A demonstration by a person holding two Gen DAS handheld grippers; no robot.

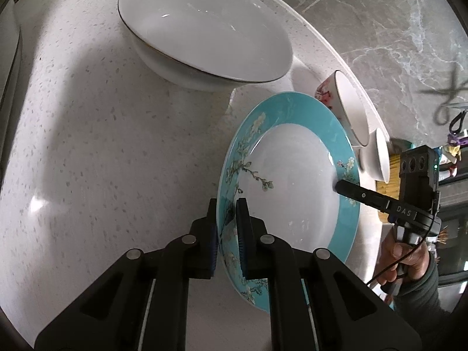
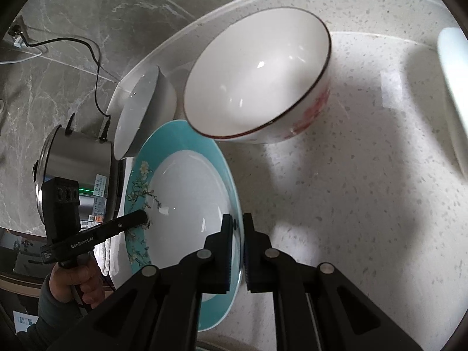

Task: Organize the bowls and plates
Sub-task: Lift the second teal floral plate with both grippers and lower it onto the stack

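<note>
A teal-rimmed floral plate (image 1: 295, 181) is held above the speckled white countertop (image 1: 102, 146). My left gripper (image 1: 226, 234) is shut on its near rim. My right gripper (image 2: 238, 248) is shut on the opposite rim of the same plate (image 2: 187, 187). Each gripper shows in the other's view, the right gripper (image 1: 339, 185) touching the far rim and the left gripper (image 2: 143, 218) likewise. A large white plate with a thin gold edge (image 1: 204, 26) sits behind. A white bowl with red flowers (image 2: 257, 79) and a small plain white bowl (image 2: 140, 111) stand near the counter edge.
A stainless steel pot (image 2: 76, 169) with a black cable stands beyond the counter edge on the left of the right wrist view. Grey marble floor (image 1: 380, 14) lies past the rounded counter edge. A pale object (image 2: 453, 87) is at the far right.
</note>
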